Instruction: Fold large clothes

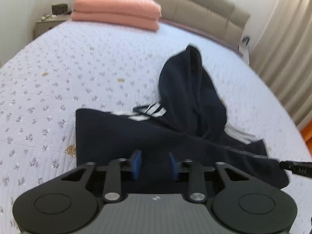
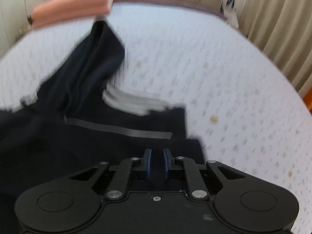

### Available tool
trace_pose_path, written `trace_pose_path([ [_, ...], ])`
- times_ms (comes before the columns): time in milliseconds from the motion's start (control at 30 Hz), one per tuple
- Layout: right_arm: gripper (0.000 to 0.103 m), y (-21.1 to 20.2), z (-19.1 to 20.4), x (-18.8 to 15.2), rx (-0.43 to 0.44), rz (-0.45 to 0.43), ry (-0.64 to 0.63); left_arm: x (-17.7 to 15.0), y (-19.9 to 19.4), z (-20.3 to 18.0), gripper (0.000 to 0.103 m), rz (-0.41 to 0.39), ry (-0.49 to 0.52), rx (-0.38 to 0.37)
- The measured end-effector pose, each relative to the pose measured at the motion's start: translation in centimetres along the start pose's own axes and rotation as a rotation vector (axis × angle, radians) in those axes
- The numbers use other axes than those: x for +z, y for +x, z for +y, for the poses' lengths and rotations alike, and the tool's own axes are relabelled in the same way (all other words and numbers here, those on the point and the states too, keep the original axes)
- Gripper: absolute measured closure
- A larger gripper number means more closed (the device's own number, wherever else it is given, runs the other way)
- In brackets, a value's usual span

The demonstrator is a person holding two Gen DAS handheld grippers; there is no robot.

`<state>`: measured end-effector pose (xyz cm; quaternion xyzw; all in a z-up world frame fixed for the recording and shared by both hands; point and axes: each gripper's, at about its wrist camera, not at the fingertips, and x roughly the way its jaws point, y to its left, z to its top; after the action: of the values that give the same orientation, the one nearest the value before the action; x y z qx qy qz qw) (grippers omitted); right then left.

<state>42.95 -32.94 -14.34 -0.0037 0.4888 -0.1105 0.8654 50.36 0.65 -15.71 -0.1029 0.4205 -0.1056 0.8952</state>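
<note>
A dark navy hooded jacket (image 1: 148, 136) with white stripes lies partly folded on the bed (image 1: 78, 68), its hood (image 1: 193, 89) spread toward the headboard. My left gripper (image 1: 155, 162) hovers over the jacket's near edge, blue pads apart with nothing between them. In the right wrist view the same jacket (image 2: 78, 132) shows a grey zipper band (image 2: 117, 129) and white stripes. My right gripper (image 2: 157, 160) is over the jacket's near right corner, its pads a small gap apart with dark cloth behind them. The right view is motion-blurred. The right gripper's tip shows in the left view (image 1: 294, 165).
A folded pink blanket (image 1: 117, 13) lies at the head of the bed by a beige padded headboard (image 1: 195, 5). A nightstand (image 1: 48, 23) stands at the far left. Beige curtains (image 1: 288, 58) hang along the right side. The floral bedspread (image 2: 224, 78) stretches right of the jacket.
</note>
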Motion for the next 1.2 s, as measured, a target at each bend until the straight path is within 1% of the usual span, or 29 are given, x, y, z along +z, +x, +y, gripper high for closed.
trace_pose_path([
  [33,0.089,1.5,-0.1,-0.4,-0.016,0.046,0.019,0.0,1.1,0.5,0.079,0.027,0.002,-0.003],
  [67,0.089,3.2,-0.4,-0.9,-0.02,0.115,0.05,-0.2,2.1,0.9,0.081,0.062,0.011,0.001],
  [100,0.09,4.5,-1.0,-1.4,0.004,0.157,0.093,-0.5,3.3,1.2,0.085,0.103,0.025,0.016],
  [133,0.09,4.6,-1.6,-1.6,0.021,0.146,0.133,-0.8,4.5,1.6,0.097,0.141,0.036,0.038],
  [167,0.09,4.6,-2.0,-1.4,0.032,0.152,0.14,-1.0,5.0,2.0,0.1,0.144,0.031,0.036],
  [233,0.09,4.3,-2.8,-0.7,0.058,0.165,0.127,-0.5,4.9,2.2,0.099,0.152,0.014,0.007],
  [267,0.089,4.0,-3.0,-0.3,0.075,0.169,0.122,-0.1,4.3,2.1,0.097,0.142,0.02,-0.016],
  [300,0.087,3.3,-2.8,0.2,0.099,0.159,0.118,0.4,3.6,2.0,0.097,0.125,0.027,-0.042],
  [400,0.086,0.9,-3.3,2.7,0.168,0.048,0.094,2.5,1.1,2.1,0.096,0.046,0.019,-0.116],
  [433,0.082,0.4,-3.3,3.7,0.189,0.011,0.089,3.6,0.6,1.8,0.094,0.017,0.019,-0.131],
  [467,0.082,0.3,-3.3,5.1,0.213,-0.026,0.085,5.0,0.6,1.6,0.092,-0.006,0.024,-0.139],
  [533,0.082,0.7,-2.8,8.3,0.269,-0.107,0.079,8.1,2.0,0.7,0.091,-0.028,0.052,-0.147],
  [567,0.08,1.6,-2.7,9.9,0.292,-0.136,0.078,9.8,3.5,0.1,0.091,-0.04,0.073,-0.14],
  [600,0.074,3.0,-2.5,11.7,0.314,-0.159,0.08,11.4,5.2,-0.6,0.09,-0.051,0.095,-0.133],
  [633,0.066,4.4,-2.4,13.2,0.329,-0.175,0.086,12.8,6.7,-1.0,0.087,-0.053,0.103,-0.139],
  [667,0.064,5.8,-2.1,14.9,0.347,-0.19,0.096,14.3,8.8,-1.2,0.082,-0.05,0.093,-0.146],
  [700,0.061,7.3,-1.9,16.4,0.374,-0.191,0.109,15.7,11.0,-1.3,0.077,-0.039,0.07,-0.154],
  [767,0.06,10.4,-1.6,19.2,0.445,-0.164,0.15,17.7,14.6,-1.0,0.062,-0.019,0.024,-0.174],
  [833,0.042,13.5,-1.4,21.5,0.482,-0.128,0.197,19.3,18.1,-0.4,0.053,0.01,-0.023,-0.174],
  [867,0.039,14.5,-1.1,22.0,0.484,-0.117,0.209,20.0,20.0,0.0,0.052,0.031,-0.048,-0.166],
  [933,0.037,17.0,-0.6,23.2,0.481,-0.097,0.204,20.7,22.5,0.9,0.05,0.061,-0.087,-0.178],
  [967,0.037,17.9,-0.3,23.5,0.478,-0.091,0.197,21.0,23.9,1.3,0.047,0.09,-0.107,-0.2],
  [1000,0.036,18.9,-0.1,24.0,0.482,-0.079,0.191,21.2,25.0,1.6,0.047,0.113,-0.124,-0.222],
  [1100,0.036,21.2,0.4,24.6,0.504,-0.041,0.205,21.1,27.5,2.3,0.043,0.146,-0.157,-0.315],
  [1133,0.036,22.1,0.6,24.6,0.525,-0.02,0.218,21.1,28.0,2.4,0.043,0.142,-0.166,-0.339],
  [1167,0.039,22.4,1.2,24.1,0.55,-0.003,0.228,21.3,28.5,2.6,0.044,0.142,-0.175,-0.378],
  [1200,0.064,22.5,1.5,24.0,0.578,0.006,0.232,21.4,29.0,2.6,0.049,0.153,-0.187,-0.413],
])
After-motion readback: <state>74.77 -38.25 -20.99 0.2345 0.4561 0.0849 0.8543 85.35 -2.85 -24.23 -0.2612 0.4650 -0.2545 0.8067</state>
